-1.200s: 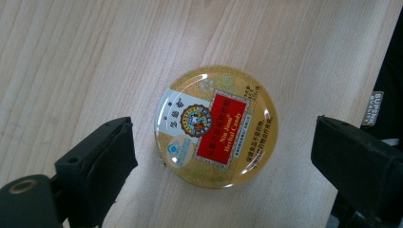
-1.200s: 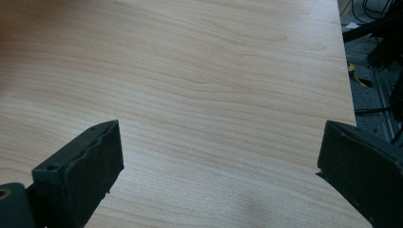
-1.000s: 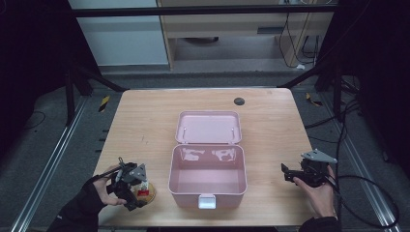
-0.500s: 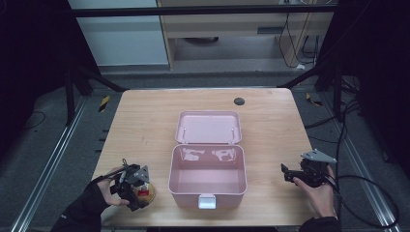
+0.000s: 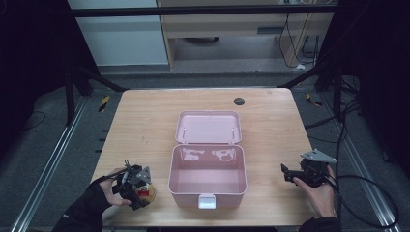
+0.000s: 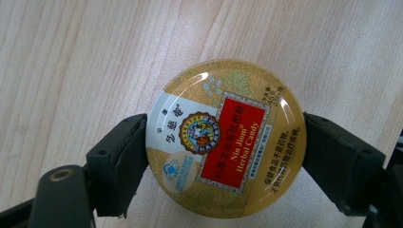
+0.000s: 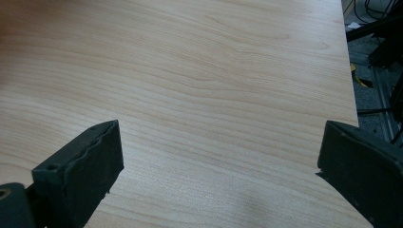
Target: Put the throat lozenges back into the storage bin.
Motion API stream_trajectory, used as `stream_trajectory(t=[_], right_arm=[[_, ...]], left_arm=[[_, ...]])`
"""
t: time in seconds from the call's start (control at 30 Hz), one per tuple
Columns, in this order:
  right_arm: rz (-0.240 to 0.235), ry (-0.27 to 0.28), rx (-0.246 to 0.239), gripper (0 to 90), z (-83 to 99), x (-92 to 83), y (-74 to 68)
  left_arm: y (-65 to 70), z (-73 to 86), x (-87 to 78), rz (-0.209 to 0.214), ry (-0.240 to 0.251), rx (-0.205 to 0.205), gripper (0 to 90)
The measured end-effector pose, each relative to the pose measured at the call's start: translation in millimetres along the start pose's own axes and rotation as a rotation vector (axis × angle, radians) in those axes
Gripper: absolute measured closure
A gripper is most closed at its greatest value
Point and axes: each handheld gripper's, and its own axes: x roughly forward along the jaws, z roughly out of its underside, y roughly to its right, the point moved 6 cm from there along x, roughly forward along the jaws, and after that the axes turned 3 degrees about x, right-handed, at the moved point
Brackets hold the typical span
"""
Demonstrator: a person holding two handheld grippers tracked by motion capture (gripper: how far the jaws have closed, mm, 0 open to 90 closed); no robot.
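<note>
A round gold candy tin [image 6: 225, 137] with a red label lies flat on the wooden table [image 5: 145, 121] near its front left corner. My left gripper [image 6: 223, 147] is shut on the tin, one black jaw pressing each side. In the high view, this gripper [image 5: 138, 186] covers most of the tin [image 5: 146, 194], left of the pink box. An open pink box [image 5: 172, 169] stands at the table's middle with nothing inside, its lid [image 5: 209, 126] laid back. My right gripper [image 5: 286, 173] is at the front right, pointing toward the box. It [image 7: 218, 147] is open over bare wood.
A small black round plug [image 5: 239, 101] is set in the table near the far edge. The box has a white latch [image 5: 206, 200] facing the front edge. The table's right edge [image 7: 349, 95] drops to a floor with cables and metal rails.
My left gripper has shifted slightly right over the tin. The right gripper and the box have stayed put.
</note>
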Motion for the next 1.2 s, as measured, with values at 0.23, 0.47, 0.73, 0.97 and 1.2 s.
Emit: stream_trajectory(t=[0.23,0.47,0.73,0.97,1.2], right_arm=[[0.002,-0.001,0.002,1.6,-0.2,-1.0,0.6],[-0.001,-0.001,0.005,1.7,-0.1,-0.8,0.3],[0.003,0.0,0.0,1.6,0.1,-0.6,1.3],[0.004,0.0,0.0,1.6,0.2,-1.0,1.6],[0.002,0.0,0.001,1.6,0.1,-1.3,1.0]], left_arm=[[-0.1,0.1,1.1,-0.003,-0.01,0.002,19.3],[1.3,-0.8,-1.5,0.009,-0.002,0.003,19.8],[1.3,-5.3,-34.1,-0.008,0.062,0.012,19.8],[0.7,-12.4,-61.4,-0.033,0.091,0.031,19.8],[-1.4,-23.1,-88.7,-0.059,0.123,0.045,19.7]])
